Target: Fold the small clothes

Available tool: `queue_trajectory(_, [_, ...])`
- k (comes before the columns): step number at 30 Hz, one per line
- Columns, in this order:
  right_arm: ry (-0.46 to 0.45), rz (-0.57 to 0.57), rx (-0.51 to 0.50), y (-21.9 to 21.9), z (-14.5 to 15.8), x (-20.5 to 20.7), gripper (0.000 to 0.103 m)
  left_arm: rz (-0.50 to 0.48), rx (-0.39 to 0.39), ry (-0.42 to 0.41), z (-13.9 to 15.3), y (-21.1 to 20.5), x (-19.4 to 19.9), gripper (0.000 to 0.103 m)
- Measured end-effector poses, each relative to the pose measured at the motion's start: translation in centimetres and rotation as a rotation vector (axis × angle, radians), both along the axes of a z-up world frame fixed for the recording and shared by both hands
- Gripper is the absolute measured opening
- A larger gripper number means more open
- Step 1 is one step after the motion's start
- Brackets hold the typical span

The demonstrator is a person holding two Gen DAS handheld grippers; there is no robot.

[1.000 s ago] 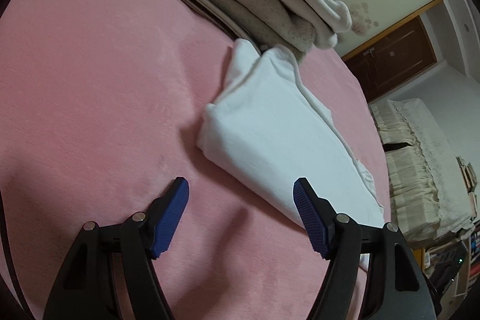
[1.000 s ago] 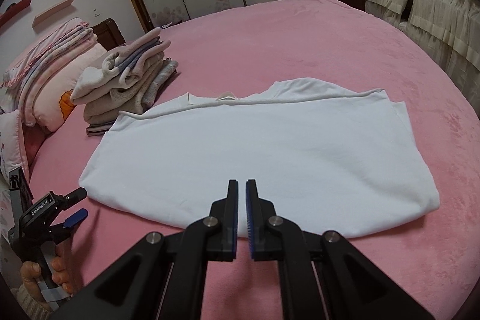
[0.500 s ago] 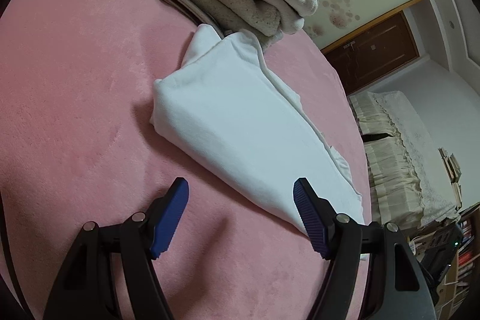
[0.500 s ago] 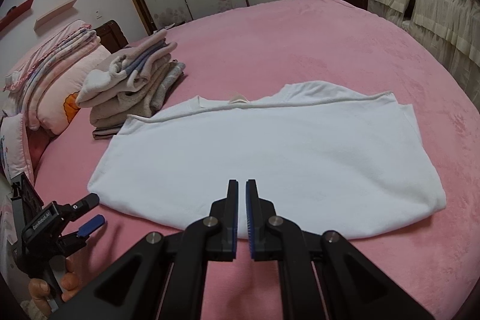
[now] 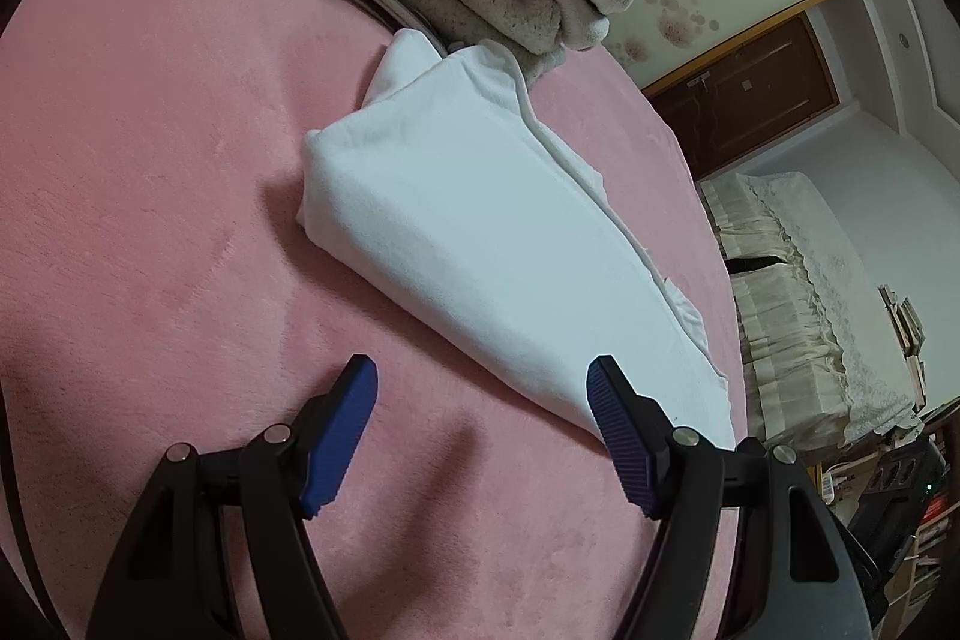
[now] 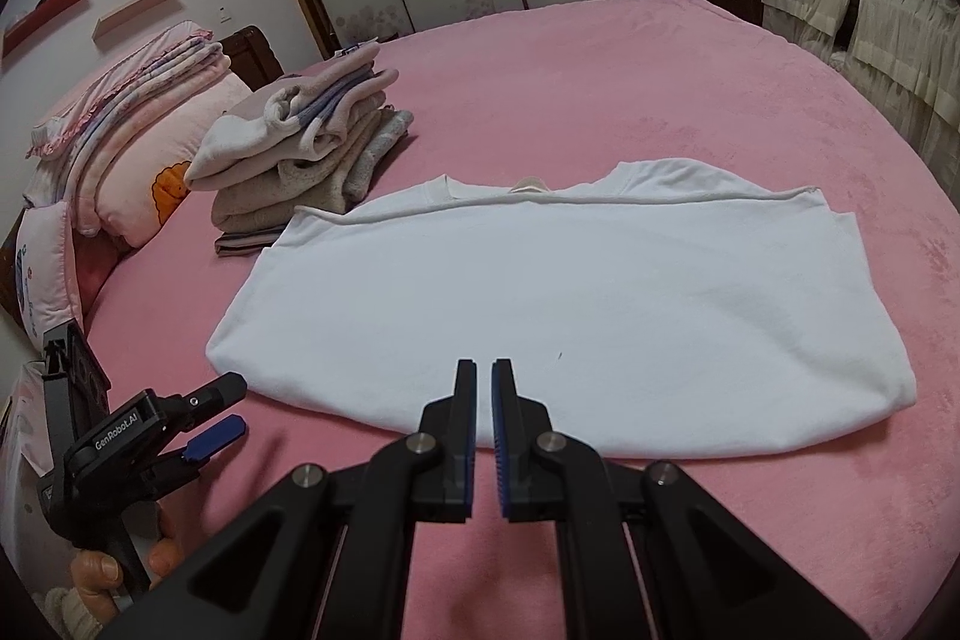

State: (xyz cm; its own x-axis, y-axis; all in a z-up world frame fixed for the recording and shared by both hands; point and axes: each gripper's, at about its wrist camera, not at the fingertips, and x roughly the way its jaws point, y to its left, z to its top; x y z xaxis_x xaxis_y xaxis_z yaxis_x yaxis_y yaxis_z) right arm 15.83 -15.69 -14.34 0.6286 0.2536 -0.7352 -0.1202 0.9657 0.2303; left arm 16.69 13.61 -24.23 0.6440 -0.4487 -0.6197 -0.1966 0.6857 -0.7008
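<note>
White shirt [image 6: 558,304] is lying flat on the pink bedspread [image 6: 690,88], already folded once lengthwise, collar edge on the far side and the fold line toward me. Its left end sits just beside the stack of folded clothes [image 6: 306,160].

Left gripper [image 5: 483,427] hovers low over the blanket near the shirt's left end, fingers spread wide, nothing in them. Right gripper [image 6: 483,424] is pressed almost together with only a sliver of gap, holding nothing, parked just short of the near folded edge.

My guess is the next step is the crosswise fold, one end over the other. To do it cleanly, I'd pinch both layers at the left end, near corner and far corner, not just the top sheet, or the layers will slide apart. The right one needs to spread first. Lift just enough to clear the fabric, carry it across, and line up the edges before letting go. Watch that stack, it's close.
</note>
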Motion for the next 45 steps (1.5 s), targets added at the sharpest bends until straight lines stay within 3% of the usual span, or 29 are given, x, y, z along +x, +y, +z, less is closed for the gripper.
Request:
queue_trajectory(14, [0.040, -0.012, -0.011, 0.1, -2.1, 1.5, 0.005, -0.008, -0.033, -0.036, -1.7, -0.8, 2.8, 0.072])
queue_trajectory(25, [0.050, -0.023, -0.016, 0.2, -3.0, 2.6, 0.005, 0.067, -0.103, -0.067, -2.8, 0.1, 5.8, 0.073])
queue_trajectory(27, [0.044, -0.026, -0.016, 0.1, -3.0, 2.7, 0.005, 0.091, -0.105, -0.063, -2.8, 0.2, 6.1, 0.069])
queue_trajectory(29, [0.041, -0.029, -0.015, 0.0, -3.0, 2.8, 0.005, 0.112, -0.061, -0.042, -2.7, 0.4, 6.5, 0.041])
queue_trajectory(30, [0.041, -0.030, -0.016, -0.1, -3.0, 2.9, 0.005, 0.106, -0.044, -0.032, -2.6, 0.4, 6.8, 0.022])
queue_trajectory(31, [0.041, -0.031, -0.016, -0.2, -3.0, 3.1, 0.005, 0.090, -0.045, -0.028, -2.7, 0.4, 7.1, 0.017])
queue_trajectory(34, [0.033, -0.035, -0.025, -0.5, -2.9, 4.1, 0.005, 0.078, -0.007, -0.044, -1.6, 0.1, 7.0, 0.012])
queue_trajectory(42, [0.002, -0.034, -0.048, -1.5, -3.0, 9.7, 0.005, 0.063, 0.278, -0.177, 4.7, -3.5, 6.2, 0.011])
queue_trajectory(45, [0.021, -0.003, -0.050, -1.0, -4.0, 11.7, 0.005, 0.059, 0.328, -0.194, 6.2, -4.5, 6.6, 0.011])
